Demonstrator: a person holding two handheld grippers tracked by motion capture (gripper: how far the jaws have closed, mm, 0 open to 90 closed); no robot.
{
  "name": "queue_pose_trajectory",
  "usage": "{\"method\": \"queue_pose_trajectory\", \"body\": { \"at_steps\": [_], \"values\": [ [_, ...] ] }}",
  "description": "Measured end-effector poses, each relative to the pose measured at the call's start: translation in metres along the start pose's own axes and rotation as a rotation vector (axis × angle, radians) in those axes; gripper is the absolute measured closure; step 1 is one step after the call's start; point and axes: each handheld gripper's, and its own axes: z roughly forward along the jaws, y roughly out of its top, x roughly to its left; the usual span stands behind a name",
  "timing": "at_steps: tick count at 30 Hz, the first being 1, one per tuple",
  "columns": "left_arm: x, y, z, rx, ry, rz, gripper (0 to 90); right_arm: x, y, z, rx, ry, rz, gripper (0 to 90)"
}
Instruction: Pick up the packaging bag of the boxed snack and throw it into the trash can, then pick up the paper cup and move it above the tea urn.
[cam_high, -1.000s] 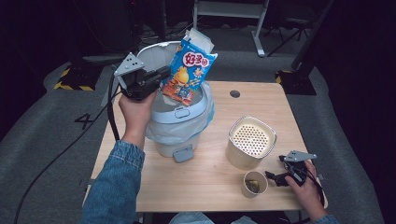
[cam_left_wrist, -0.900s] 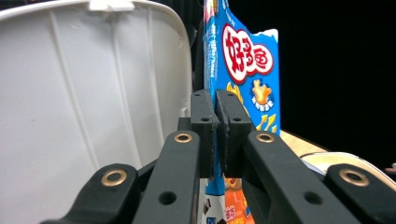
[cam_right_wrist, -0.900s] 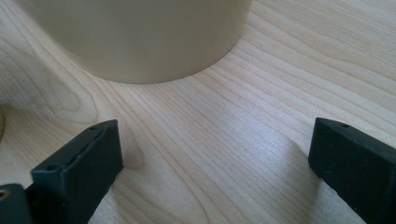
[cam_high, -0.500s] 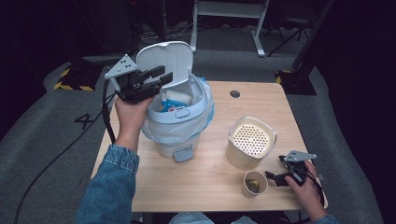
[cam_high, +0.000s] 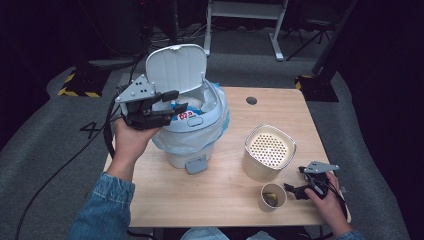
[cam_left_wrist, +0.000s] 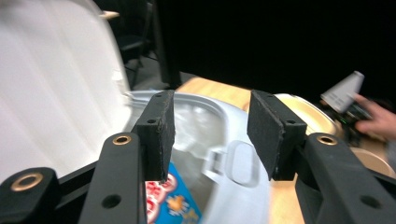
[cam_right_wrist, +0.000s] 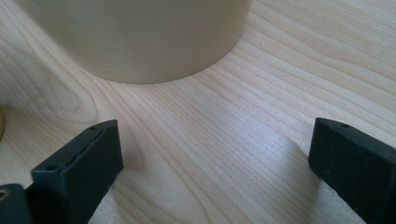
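A wooden table (cam_high: 220, 200) seen from above, with a white pedal bin (cam_high: 192, 135) standing on its left half as the landmark. The bin's lid (cam_high: 176, 67) stands raised behind its mouth, and a white liner bag (cam_high: 215, 132) folds over the rim. A blue and red snack packet (cam_high: 184, 115) lies inside the bin's mouth, just under the rim at the near left. The left gripper (cam_high: 175, 100) hovers at the bin's left rim, held in the person's left hand (cam_high: 131, 140); its jaws have just been opening and now stand apart with nothing between them, the packet below them. To the right of the bin stands a cream cylindrical container (cam_high: 269, 152) with a perforated top. Nearer the table's front edge than that container sits a small paper cup (cam_high: 272, 197). The right gripper (cam_high: 295, 190) rests on the table just right of the cup, well apart from the bin, its jaws spread wide and empty
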Motion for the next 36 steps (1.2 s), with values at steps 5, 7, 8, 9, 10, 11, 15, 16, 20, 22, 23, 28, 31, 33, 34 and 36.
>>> {"method": "queue_pose_trajectory", "body": {
  "at_steps": [5,7,8,9,10,11,15,16,20,22,23,28,31,33,34,36],
  "values": [
    [-0.015,-0.009,-0.006,0.023,-0.056,0.003,51.8,0.001,0.000,0.000,0.002,-0.005,0.005,2.8],
    [-0.021,-0.015,-0.007,0.031,-0.070,-0.001,51.8,0.002,-0.001,-0.001,0.001,-0.017,0.015,3.0],
    [-0.025,-0.018,-0.008,0.035,-0.074,-0.004,51.8,0.002,-0.001,-0.001,0.001,-0.017,0.015,3.0],
    [-0.029,-0.021,-0.008,0.038,-0.082,-0.004,51.8,0.003,-0.001,-0.001,-0.002,-0.023,0.012,3.0],
    [-0.032,-0.025,-0.009,0.040,-0.092,-0.005,51.8,0.004,-0.001,-0.002,-0.005,-0.031,0.006,3.0],
    [-0.040,-0.032,-0.011,0.048,-0.107,-0.002,51.7,0.006,-0.001,-0.002,-0.013,-0.041,-0.004,5.6],
    [-0.050,-0.047,-0.012,0.044,-0.133,-0.013,51.6,0.007,-0.001,-0.006,-0.012,-0.015,-0.008,17.3],
    [-0.053,-0.054,-0.011,0.048,-0.149,-0.018,51.7,0.008,-0.001,-0.007,-0.009,-0.013,-0.013,18.0],
    [-0.061,-0.073,-0.007,0.076,-0.178,-0.024,51.7,0.010,0.001,-0.013,-0.010,-0.031,-0.011,25.2],
    [-0.066,-0.084,-0.004,0.097,-0.186,-0.017,51.7,0.013,0.001,-0.020,-0.027,-0.012,-0.009,27.9],
    [-0.067,-0.088,-0.003,0.105,-0.188,-0.017,51.7,0.013,0.001,-0.020,-0.027,-0.012,-0.009,27.9],
    [-0.074,-0.118,0.009,0.141,-0.185,0.000,49.8,0.024,0.000,-0.026,0.027,0.077,-0.065,38.1],
    [-0.073,-0.127,0.013,0.158,-0.199,-0.022,48.9,0.028,0.000,-0.027,0.036,0.092,-0.088,39.4],
    [-0.072,-0.133,0.018,0.185,-0.237,-0.037,48.9,0.031,0.000,-0.028,0.052,0.109,-0.088,39.9],
    [-0.071,-0.137,0.020,0.201,-0.255,-0.041,49.0,0.032,0.000,-0.029,0.062,0.116,-0.084,39.8],
    [-0.069,-0.147,0.026,0.232,-0.272,-0.054,48.8,0.036,0.000,-0.029,0.073,0.123,-0.095,38.1]
  ]
}}
